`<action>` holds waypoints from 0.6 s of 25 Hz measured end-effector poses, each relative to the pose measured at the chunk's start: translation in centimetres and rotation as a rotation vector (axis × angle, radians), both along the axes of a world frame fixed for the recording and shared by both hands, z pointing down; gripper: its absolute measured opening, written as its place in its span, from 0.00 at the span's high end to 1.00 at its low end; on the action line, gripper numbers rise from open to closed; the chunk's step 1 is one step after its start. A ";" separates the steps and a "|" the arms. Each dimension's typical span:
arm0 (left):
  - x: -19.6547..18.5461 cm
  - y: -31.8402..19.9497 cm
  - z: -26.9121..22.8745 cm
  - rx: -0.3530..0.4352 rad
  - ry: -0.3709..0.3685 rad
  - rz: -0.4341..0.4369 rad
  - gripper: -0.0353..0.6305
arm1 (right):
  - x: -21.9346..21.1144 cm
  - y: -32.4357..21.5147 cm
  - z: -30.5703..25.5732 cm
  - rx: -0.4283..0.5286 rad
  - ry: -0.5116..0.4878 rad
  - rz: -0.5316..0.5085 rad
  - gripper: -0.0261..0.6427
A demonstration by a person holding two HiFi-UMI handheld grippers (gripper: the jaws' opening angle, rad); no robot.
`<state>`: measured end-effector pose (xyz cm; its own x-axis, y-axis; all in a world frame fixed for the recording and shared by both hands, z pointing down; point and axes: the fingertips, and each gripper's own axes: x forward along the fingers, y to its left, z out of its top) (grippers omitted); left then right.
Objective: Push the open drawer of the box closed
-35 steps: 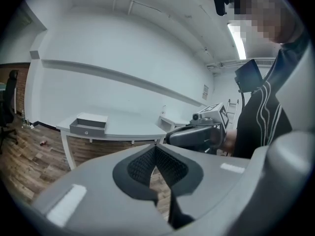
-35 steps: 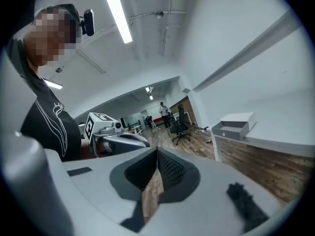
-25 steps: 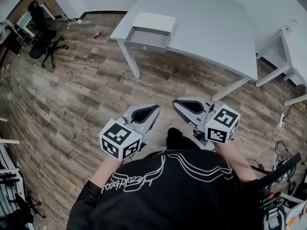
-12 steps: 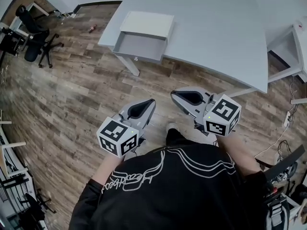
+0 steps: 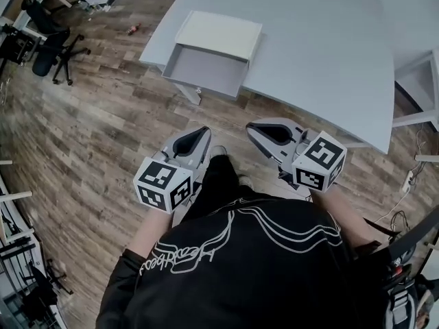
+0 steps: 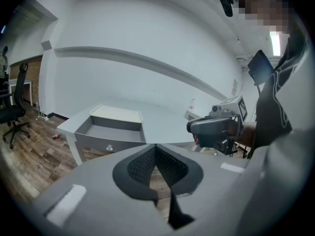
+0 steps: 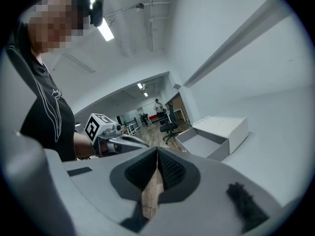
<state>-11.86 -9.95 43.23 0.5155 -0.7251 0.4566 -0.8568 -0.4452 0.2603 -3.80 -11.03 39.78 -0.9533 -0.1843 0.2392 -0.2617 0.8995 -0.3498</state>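
Grey table (image 5: 322, 46) carries the white box (image 5: 223, 33) at its near-left corner, its drawer (image 5: 202, 70) standing open over the wood floor (image 5: 103, 136). Well short of it, my left gripper (image 5: 204, 132) and right gripper (image 5: 252, 130) hang with jaws pressed together, empty.

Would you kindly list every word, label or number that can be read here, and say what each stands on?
Black shirt: one white cursive word across it, too distorted to read.
Left gripper and right gripper: their cubes bear only black-and-white square patterns, no letters or numbers.
Box and drawer: no print visible.
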 end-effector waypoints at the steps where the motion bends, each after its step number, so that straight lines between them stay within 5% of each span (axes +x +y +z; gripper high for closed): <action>1: -0.7 -0.7 0.3 0.003 -0.004 -0.011 0.94 | -0.4 -0.6 0.2 -0.002 0.004 0.001 0.95; 15: -6.5 -9.3 10.4 -0.142 -0.106 -0.030 0.76 | -2.5 -8.5 3.0 -0.074 0.038 0.096 0.95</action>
